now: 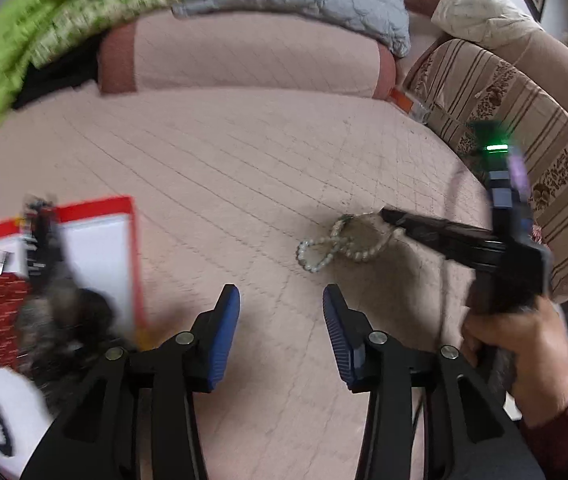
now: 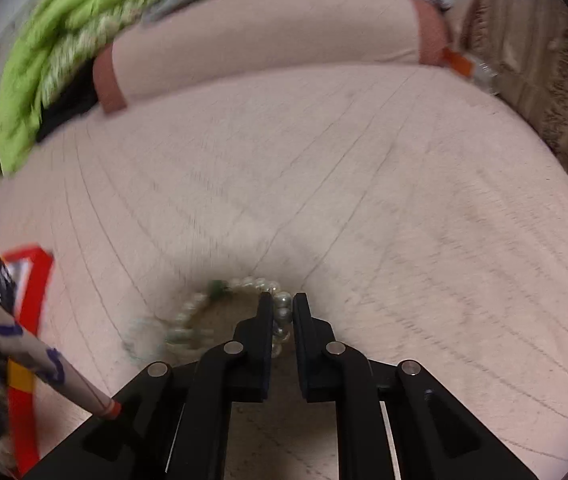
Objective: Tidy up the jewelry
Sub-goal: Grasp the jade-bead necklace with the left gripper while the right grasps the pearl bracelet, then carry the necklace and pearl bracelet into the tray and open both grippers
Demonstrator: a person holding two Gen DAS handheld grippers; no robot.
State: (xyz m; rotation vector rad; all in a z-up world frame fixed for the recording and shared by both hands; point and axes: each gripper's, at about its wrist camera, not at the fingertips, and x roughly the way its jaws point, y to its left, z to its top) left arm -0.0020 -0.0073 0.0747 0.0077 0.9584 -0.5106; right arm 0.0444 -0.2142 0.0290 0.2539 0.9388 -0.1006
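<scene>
Right tool (image 2: 282, 312) first: its two black fingers are pinched on a strand of the pearl bracelet (image 2: 220, 320), beads squeezed right between the tips, so that grip is made. The rest of the bracelet loops away to the tool's left, lying on the pink quilted bed cover (image 2: 324, 180), its long run stretching sideways across the tool's line, not along it. The right hand clearly owns this piece.

Left tool (image 1: 281, 304) now: blue pads apart, nothing between them, bare quilt below. From here the bracelet (image 1: 340, 246) lies ahead and to the right, well clear of the pads, twisted into a figure-eight with the right tool (image 1: 396, 222) biting its far end. Off to this tool's left, close by, sits the red-edged jewelry tray (image 1: 96, 240), already holding dark pieces, too blurred to name.

The left view shows that twist and the tray's contents; the right view shows only a tray corner (image 2: 32, 276), but proves the pinch. My read: the carry runs leftward to the tray.
</scene>
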